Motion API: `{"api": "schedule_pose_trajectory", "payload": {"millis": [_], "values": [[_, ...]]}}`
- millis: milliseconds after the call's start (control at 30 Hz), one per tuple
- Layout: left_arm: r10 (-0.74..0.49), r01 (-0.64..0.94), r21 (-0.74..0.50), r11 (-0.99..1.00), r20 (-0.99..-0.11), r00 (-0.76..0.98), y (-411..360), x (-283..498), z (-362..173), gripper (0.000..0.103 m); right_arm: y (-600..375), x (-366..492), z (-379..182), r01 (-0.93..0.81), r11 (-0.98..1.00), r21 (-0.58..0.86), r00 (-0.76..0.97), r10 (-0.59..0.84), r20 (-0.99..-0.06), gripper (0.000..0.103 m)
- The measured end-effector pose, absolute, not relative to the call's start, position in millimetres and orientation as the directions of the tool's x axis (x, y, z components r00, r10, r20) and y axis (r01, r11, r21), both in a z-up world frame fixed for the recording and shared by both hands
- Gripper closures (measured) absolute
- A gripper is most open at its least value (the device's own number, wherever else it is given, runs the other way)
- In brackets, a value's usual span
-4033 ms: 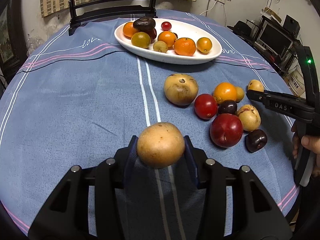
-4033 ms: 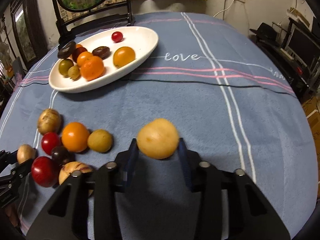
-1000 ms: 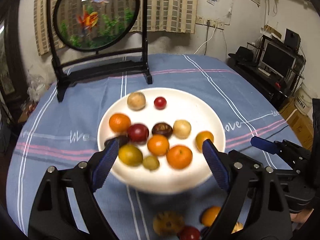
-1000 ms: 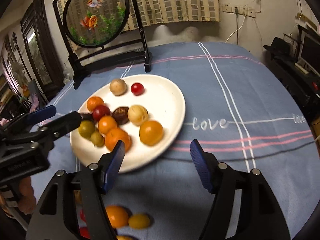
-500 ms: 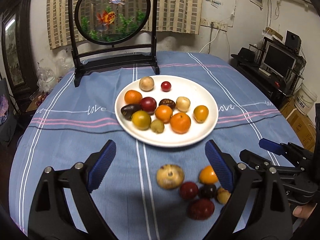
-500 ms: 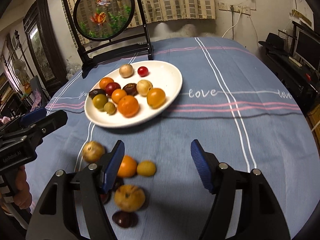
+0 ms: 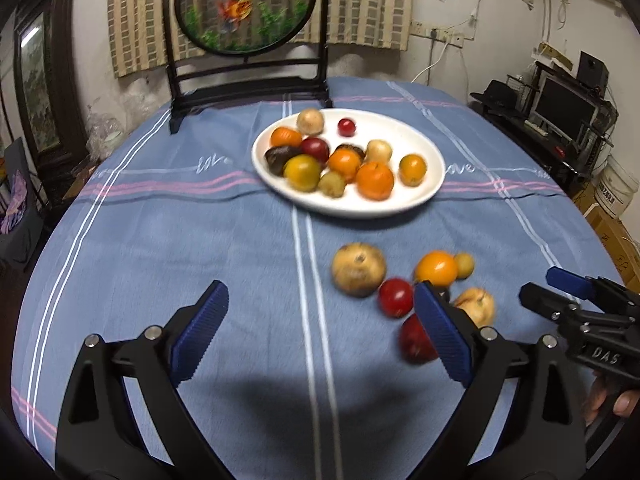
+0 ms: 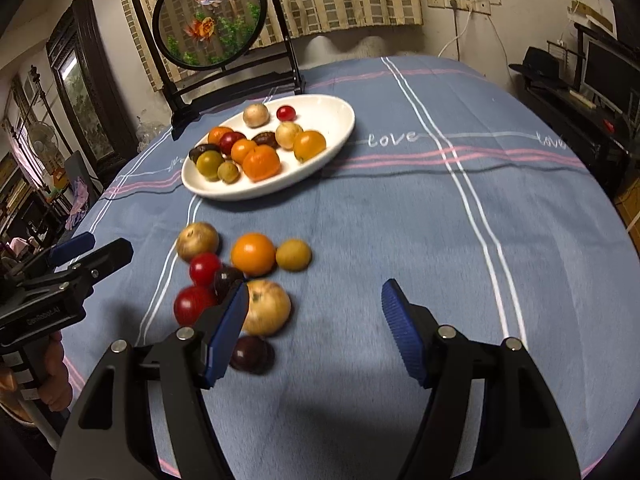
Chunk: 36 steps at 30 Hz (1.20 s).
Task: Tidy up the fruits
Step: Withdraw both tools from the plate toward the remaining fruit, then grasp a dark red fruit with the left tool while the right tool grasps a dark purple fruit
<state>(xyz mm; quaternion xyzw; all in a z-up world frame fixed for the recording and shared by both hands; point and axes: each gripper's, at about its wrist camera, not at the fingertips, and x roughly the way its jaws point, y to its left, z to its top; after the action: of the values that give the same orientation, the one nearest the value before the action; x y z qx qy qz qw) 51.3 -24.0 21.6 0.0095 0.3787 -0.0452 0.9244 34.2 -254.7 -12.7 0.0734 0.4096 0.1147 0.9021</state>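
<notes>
A: Blue-clothed counter (image 7: 160, 240); why's the white plate (image 7: 434, 184) crowded?
B: Fruit's collected there. Loose fruits (image 8: 252, 254) wait just before it, both left gripper (image 7: 320, 330) and right gripper (image 8: 316, 328) jaws wide, empty; the left's just widened

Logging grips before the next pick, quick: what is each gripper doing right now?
Left gripper: open, holding nothing; jaws have just been opening.
Right gripper: open, holding nothing.

You see a glossy white plate (image 7: 432, 188) on matt blue cloth (image 7: 200, 248), smooth shiny fruit (image 8: 253, 254), and ribbed blue pads (image 7: 200, 332) on black plastic.
</notes>
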Motion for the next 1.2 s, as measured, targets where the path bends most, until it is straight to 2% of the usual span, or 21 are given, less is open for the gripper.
{"api": "schedule_pose_trajectory", "payload": {"millis": [267, 800, 1200], "values": [[-0.042, 0.077, 0.015, 0.997, -0.731, 0.681, -11.5, 36.0, -4.5, 0.006, -248.6, 26.4, -30.0, -0.163, 0.96, 0.227, 0.598, 0.279, -0.752, 0.034], [-0.074, 0.07, -0.038, 0.997, -0.767, 0.637, 1.0, 37.5, -27.0, 0.006, -212.8, 9.9, -34.7, -0.303, 0.933, 0.192, 0.54, 0.335, -0.772, 0.033], [-0.109, 0.085, -0.073, 0.994, -0.791, 0.602, 0.4, 41.5, -35.6, 0.006, -188.9, 18.8, -47.0, -0.286, 0.954, 0.093, 0.535, 0.239, -0.81, 0.033]]}}
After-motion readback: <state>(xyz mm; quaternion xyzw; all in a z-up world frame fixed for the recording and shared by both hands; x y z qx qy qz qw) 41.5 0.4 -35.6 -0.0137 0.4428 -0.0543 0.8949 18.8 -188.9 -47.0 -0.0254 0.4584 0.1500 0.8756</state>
